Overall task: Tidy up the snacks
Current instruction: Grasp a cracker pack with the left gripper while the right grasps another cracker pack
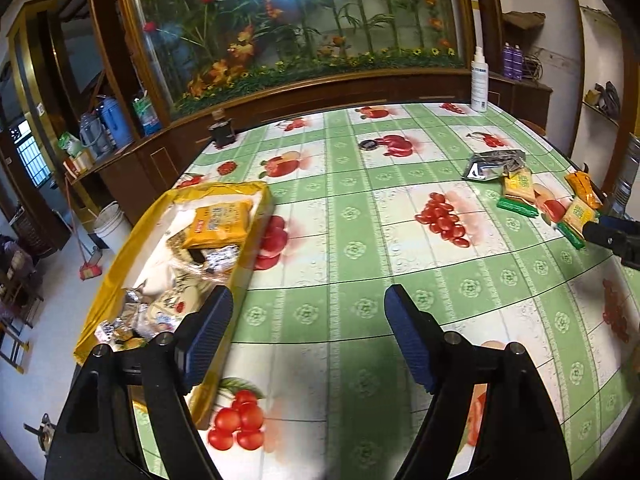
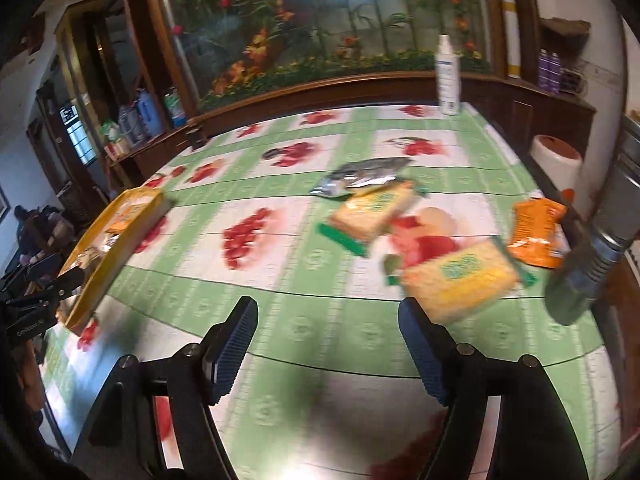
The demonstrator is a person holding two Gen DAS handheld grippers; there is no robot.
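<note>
Nearest in the left wrist view: left gripper, blue-padded fingers spread wide, nothing between them, hovering over the fruit-print tablecloth. Left finger overlapping the near edge of the yellow tray; touching or merely above it, cannot tell. Inside the tray, an orange snack packet on top of a heap of pale and silver-wrapped snacks. Farther right across the cloth, well apart from these fingers: two yellow cracker packs with green ends, an orange pouch and a crumpled silver bag. At the far edge, a white spray bottle standing upright.

Nearest in the right wrist view, which is blurred: right gripper, fingers likewise set wide apart and gripping nothing. Just beyond the right fingertip, the nearer yellow cracker pack, very close to it; contact cannot be told. Beyond that, the second cracker pack, with the silver bag just behind it. Off to the right, the orange pouch, beside a metallic cylinder at the frame edge. Far left, the yellow tray with the other gripper beside it. At the back, the spray bottle.
</note>
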